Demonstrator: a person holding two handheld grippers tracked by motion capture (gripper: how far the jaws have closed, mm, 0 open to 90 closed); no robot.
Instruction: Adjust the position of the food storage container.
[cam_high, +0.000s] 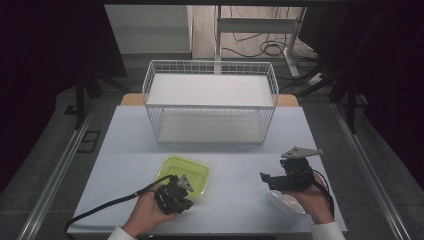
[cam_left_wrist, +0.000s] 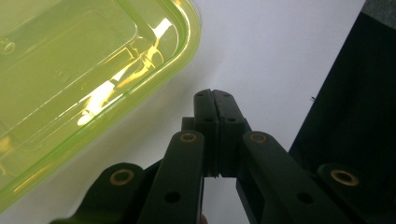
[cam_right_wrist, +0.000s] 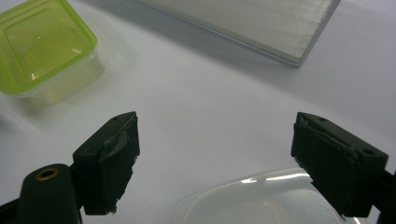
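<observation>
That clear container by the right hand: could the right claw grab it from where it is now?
Probably yes. The right claw stands open just above the clear container, with nothing between them.

Basket (cam_high: 210, 102) behind; container (cam_high: 184, 175) front-left; lid (cam_high: 286, 201) front-right on table (cam_high: 125, 150).

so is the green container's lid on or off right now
On. In the right gripper view the green lid sits flush over the clear base of the container, and the left gripper view shows its rim seated all along the visible edge.
</observation>
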